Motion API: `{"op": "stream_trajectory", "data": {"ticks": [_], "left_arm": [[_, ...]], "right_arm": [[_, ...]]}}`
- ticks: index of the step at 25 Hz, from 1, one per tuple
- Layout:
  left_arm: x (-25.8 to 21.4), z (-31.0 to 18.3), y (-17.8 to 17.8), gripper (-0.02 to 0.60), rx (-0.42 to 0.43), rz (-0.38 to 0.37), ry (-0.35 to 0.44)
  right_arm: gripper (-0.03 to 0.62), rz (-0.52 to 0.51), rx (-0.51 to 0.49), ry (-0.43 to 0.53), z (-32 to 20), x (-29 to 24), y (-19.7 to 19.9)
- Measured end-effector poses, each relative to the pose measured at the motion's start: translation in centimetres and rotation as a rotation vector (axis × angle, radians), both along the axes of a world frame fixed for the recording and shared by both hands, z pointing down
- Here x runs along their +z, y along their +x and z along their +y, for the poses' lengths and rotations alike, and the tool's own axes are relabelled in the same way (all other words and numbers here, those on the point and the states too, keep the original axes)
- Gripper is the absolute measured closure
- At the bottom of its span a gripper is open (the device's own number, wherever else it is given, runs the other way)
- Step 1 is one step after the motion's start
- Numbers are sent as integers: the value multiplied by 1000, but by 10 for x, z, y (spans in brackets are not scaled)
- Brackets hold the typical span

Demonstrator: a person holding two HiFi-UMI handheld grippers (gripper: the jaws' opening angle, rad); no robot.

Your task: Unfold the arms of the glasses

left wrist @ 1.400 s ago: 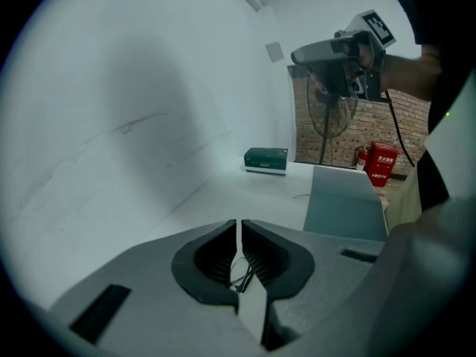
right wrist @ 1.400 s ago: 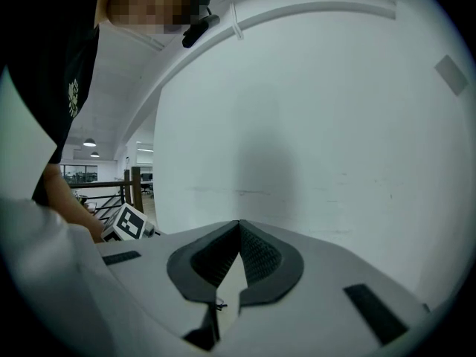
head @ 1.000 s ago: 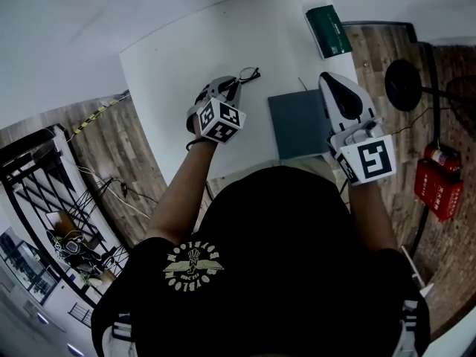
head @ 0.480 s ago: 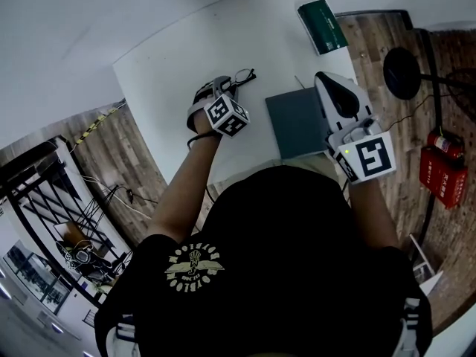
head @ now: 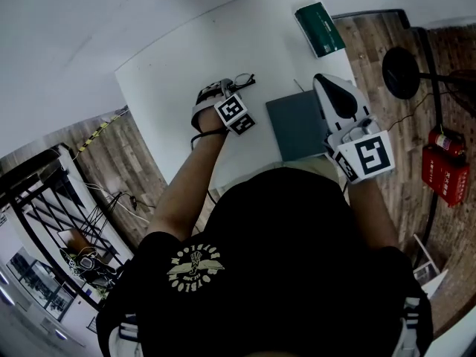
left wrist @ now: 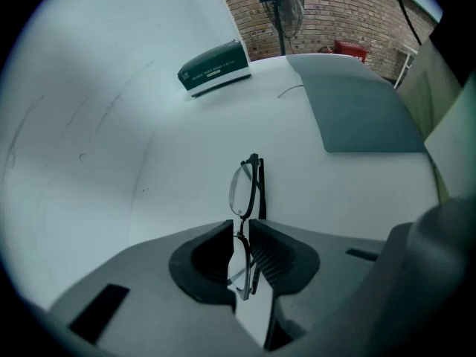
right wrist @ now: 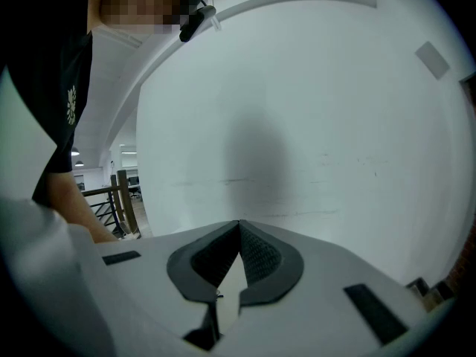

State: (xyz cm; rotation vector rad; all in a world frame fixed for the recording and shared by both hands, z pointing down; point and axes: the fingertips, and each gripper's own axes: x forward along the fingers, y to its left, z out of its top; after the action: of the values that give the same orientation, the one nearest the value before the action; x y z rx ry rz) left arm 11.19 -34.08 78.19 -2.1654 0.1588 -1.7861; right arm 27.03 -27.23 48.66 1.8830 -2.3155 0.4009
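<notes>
The black-framed glasses (left wrist: 244, 188) stand on edge over the white table (head: 178, 58), arms folded against the lenses. My left gripper (left wrist: 238, 227) points steeply down and is shut on the glasses at the bridge, one lens beyond the tips and one between the jaws. In the head view the glasses (head: 244, 81) poke out past the left gripper (head: 235, 85) near the table's middle. My right gripper (head: 321, 80) hovers over the grey mat's right edge. It is shut and empty (right wrist: 239, 225), facing a white wall.
A grey mat (head: 296, 125) lies right of the glasses. A dark green box (head: 320, 28) sits at the table's far right corner. Beyond the table are a fan stand (head: 402, 73) and a red extinguisher (head: 445, 173) on the wooden floor.
My left gripper has sunk toward the table and rolled, its marker cube turning, with the glasses still in its jaws. The right gripper has stayed put.
</notes>
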Motion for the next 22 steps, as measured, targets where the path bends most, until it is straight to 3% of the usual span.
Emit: {"op": "stream_trajectory", "data": {"ticks": [4,8,15,22], "left_arm": [[-9,-13,-4,556,-43,39,17],[-17,-20,-18,561,-120,105,4],[-45,-17,-41,561,-388,404,-129],[-74,-10,-65,561,-550,600,-167]], "right_arm": [[594,-4,4,13,1,-7,0],[594,-2,3,21,5,-13,-3],[594,11,-35,41,8,-27,-23],[594,28,-81,62,13,-40,-48]]}}
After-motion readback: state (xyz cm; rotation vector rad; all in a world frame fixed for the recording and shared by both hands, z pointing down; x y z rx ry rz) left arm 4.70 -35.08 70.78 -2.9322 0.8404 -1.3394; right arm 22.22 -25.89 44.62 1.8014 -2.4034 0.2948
